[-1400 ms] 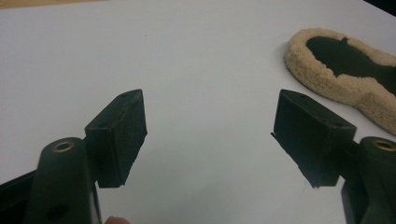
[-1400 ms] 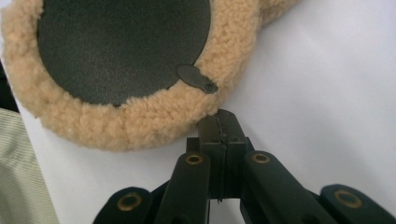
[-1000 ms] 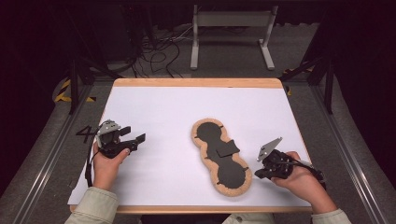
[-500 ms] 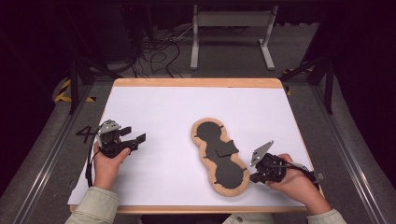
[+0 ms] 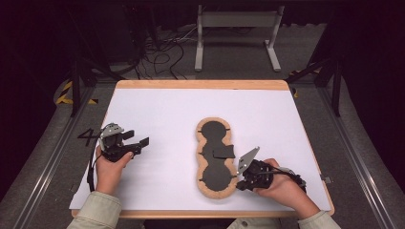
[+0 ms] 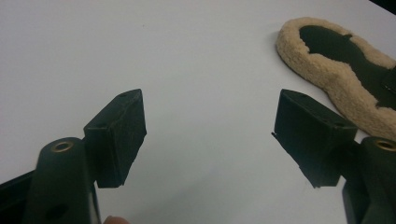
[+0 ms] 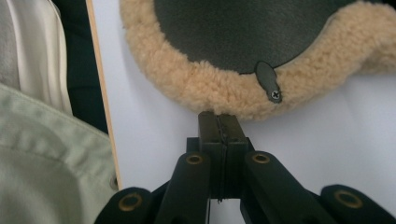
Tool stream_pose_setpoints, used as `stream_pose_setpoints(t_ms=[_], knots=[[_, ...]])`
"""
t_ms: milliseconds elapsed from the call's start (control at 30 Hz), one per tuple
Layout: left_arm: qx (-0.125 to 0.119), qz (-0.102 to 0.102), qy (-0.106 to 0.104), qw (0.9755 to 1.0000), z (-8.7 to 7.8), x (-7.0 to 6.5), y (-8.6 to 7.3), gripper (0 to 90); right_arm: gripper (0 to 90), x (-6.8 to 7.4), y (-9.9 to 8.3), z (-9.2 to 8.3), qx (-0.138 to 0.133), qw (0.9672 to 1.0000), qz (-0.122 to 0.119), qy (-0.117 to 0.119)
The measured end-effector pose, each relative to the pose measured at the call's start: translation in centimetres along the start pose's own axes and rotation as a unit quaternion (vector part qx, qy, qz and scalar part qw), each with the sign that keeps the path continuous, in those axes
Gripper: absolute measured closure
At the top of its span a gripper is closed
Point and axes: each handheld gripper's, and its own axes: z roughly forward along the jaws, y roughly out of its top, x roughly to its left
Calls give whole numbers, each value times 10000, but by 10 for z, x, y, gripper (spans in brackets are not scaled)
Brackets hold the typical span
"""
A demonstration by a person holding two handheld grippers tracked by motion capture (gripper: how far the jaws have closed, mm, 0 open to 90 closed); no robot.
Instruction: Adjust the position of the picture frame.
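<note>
High view, thing: a peanut-shaped fleece pad with a tan woolly rim and two dark round panels lies flat near the middle of the white desk, its long axis running away from the person.
High view, right tool: held low, its tip against the near right rim of the pad.
High view, left tool: well apart from the pad, hovering over bare desk.
Left gripper view: the left tool has its jaws spread wide with nothing between them; the fleece pad lies off to the upper right.
Right gripper view: the right tool has its jaws pressed together, empty, with the tip just touching the woolly edge of the pad; a small screwed tab sits on the rim close by.
Handling, judged: light, soft and floppy; the wool should grip well and not slip.
Where to hold, judged: pinch the thick woolly rim, not the flat dark panel; the right tool would need to open first.
</note>
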Motion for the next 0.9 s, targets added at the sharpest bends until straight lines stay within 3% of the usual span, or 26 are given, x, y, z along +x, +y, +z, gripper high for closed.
stream_pose_setpoints(t_ms=[433,700,900], knots=[[14,-39,83,10000,-7,1,-7,255,900,2,41,23,-142,9993,-320,128],[61,-25,35,10000,-5,-1,-7,254,900,2,61,34,-250,9984,-511,35],[77,15,25,10000,-6,-5,-8,254,900,2,65,30,-291,9977,-612,72]])
